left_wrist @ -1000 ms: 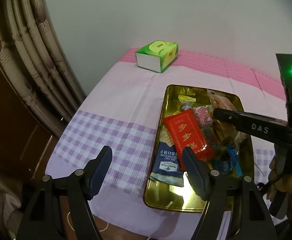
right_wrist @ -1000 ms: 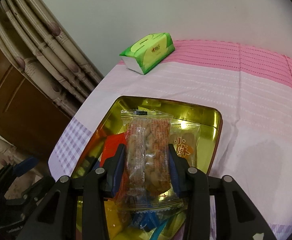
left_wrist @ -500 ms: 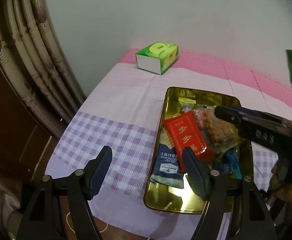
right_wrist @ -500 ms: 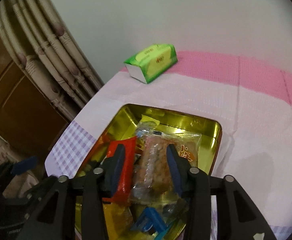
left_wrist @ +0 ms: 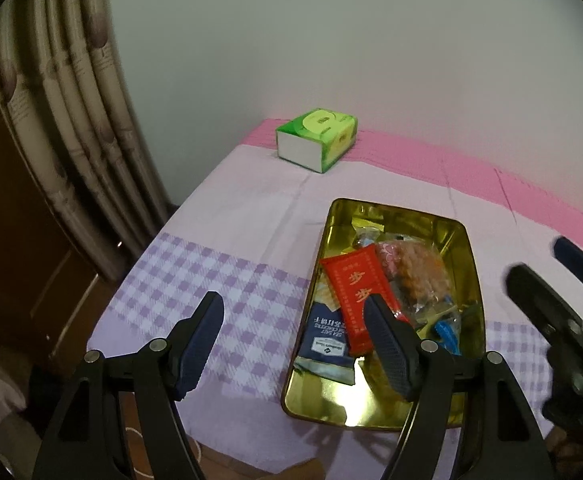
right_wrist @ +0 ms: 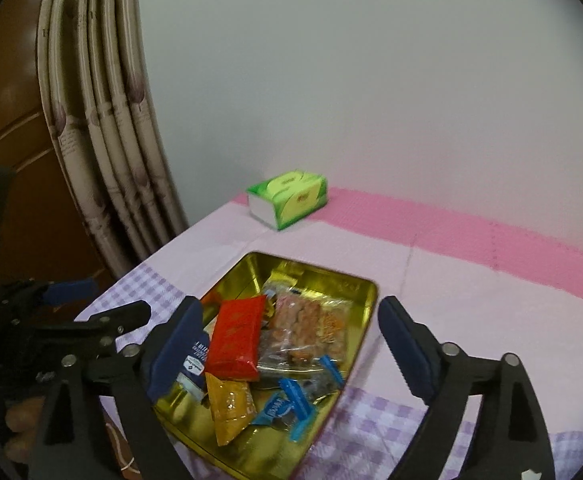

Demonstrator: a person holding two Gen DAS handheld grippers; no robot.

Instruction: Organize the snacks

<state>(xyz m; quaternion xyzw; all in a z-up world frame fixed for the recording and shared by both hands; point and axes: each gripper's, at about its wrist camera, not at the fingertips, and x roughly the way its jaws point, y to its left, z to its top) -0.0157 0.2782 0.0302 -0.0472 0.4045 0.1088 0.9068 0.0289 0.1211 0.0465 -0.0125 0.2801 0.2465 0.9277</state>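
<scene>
A gold metal tray (left_wrist: 471, 264) (right_wrist: 365, 312) holds several snack packets: a red packet (left_wrist: 353, 280) (right_wrist: 237, 334), a clear pack of peanut brittle (left_wrist: 415, 276) (right_wrist: 311, 324), a dark blue cracker pack (left_wrist: 325, 334), a yellow packet (right_wrist: 229, 406) and blue candies (right_wrist: 291, 404). My left gripper (left_wrist: 297, 344) is open and empty, low over the tray's near-left corner. My right gripper (right_wrist: 291, 344) is open and empty, raised above the tray; it shows at the right edge of the left wrist view (left_wrist: 551, 280).
A green tissue pack (left_wrist: 317, 138) (right_wrist: 289, 198) sits at the far corner of the pink and purple checked cloth (left_wrist: 219, 280). A curtain (left_wrist: 71, 120) and a wooden door (left_wrist: 7, 240) stand to the left. A wall is behind.
My right gripper has let go of the peanut brittle pack, which now lies in the tray. It has opened wide and pulled back and up. The left gripper has barely moved.
</scene>
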